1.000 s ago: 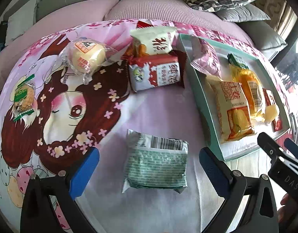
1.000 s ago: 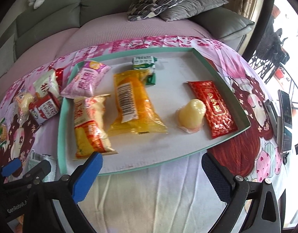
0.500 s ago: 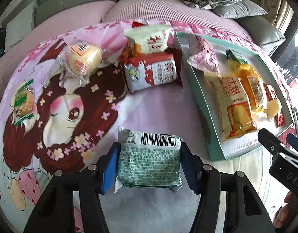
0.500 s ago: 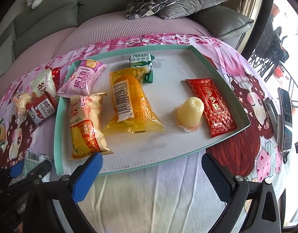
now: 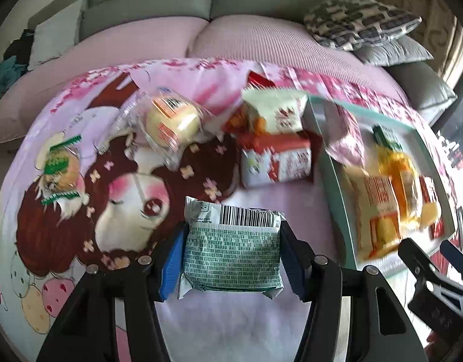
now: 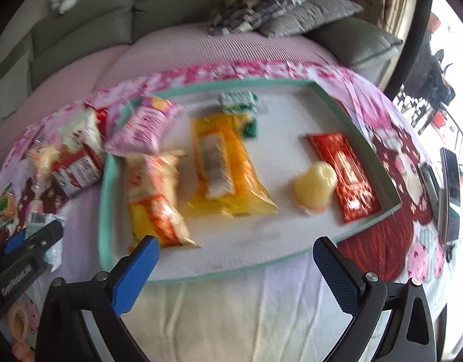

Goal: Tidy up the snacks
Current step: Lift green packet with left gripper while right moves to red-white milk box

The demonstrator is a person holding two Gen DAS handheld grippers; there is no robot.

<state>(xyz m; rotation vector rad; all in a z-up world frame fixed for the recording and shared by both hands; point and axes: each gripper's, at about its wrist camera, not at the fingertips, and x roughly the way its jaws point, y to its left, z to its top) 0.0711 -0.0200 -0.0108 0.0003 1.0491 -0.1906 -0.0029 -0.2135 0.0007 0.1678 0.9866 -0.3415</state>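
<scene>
Left wrist: pink cartoon-print cloth (image 5: 80,157) over sofa; left gripper (image 5: 231,259) clamped on flat green-and-white foil snack packet (image 5: 233,253), beside teal-rimmed tray (image 5: 337,187).
Right wrist: right gripper (image 6: 236,271) spread apart, hovering at same tray's near rim (image 6: 201,276); yellow wrapped snack bag (image 6: 222,169) inside.

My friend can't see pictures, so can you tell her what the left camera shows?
The left claw is shut on a green snack pack, above a pink cartoon-girl cloth. More snacks lie on the cloth behind it, and a teal tray holding others sits to the right.
</scene>
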